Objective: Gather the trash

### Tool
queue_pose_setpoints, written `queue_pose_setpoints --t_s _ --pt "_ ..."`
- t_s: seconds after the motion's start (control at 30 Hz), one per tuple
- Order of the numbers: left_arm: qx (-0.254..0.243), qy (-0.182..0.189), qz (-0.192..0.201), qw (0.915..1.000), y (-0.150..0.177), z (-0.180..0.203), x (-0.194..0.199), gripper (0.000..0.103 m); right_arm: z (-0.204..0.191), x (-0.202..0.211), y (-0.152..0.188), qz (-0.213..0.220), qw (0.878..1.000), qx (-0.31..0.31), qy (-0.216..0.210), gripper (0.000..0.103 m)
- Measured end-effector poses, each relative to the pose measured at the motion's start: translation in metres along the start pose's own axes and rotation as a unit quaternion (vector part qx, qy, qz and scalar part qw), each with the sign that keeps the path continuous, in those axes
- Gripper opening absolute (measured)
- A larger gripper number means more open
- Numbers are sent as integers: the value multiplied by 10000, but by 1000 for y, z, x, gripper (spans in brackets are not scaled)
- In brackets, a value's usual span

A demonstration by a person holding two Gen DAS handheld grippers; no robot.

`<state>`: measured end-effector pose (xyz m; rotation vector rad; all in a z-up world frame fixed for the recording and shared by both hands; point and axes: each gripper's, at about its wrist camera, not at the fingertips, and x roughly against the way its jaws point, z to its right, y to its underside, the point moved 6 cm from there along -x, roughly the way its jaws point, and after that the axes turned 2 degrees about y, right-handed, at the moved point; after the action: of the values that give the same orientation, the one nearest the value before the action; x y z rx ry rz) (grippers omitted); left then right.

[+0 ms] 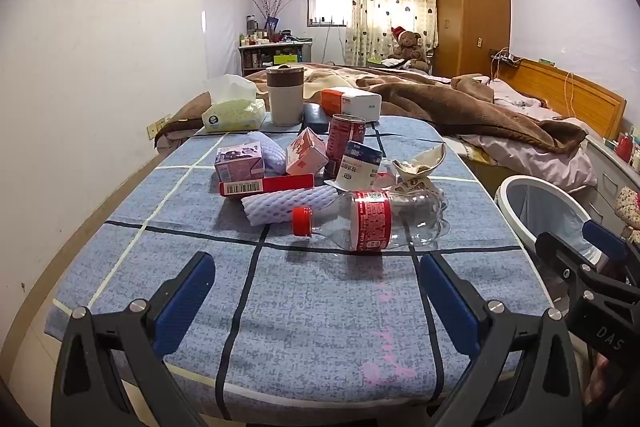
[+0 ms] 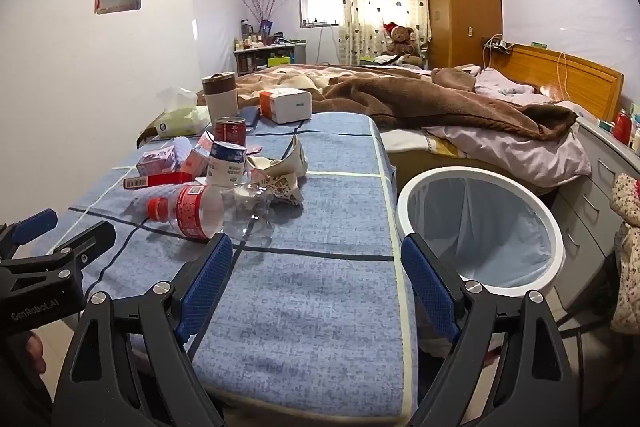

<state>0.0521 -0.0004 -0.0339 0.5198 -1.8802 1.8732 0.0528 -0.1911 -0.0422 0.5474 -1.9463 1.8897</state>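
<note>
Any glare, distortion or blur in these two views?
Left wrist: the sunlit curtain is washed out, walls bow from fisheye, the bottle is sharp. Right wrist: same curtain glare, dark corners, the bin is sharp.

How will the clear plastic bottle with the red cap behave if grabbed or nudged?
The plastic bottle looks empty, so probably light. It lies on its side on the blue cloth, so a nudge may roll it. Its clear wall looks thin; it may dent and slip.

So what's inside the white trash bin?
The white trash bin holds only a pale bag liner; no trash shows. The right gripper covers a sliver of its near rim, and the bottom is hidden.
</note>
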Motion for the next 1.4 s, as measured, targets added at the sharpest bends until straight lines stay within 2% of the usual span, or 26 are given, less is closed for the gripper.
queue_pose_setpoints --t_s 1.4 --pt "45 39 50 10000 -4 1 6 103 -2 1 -9 50 9999 33 103 88"
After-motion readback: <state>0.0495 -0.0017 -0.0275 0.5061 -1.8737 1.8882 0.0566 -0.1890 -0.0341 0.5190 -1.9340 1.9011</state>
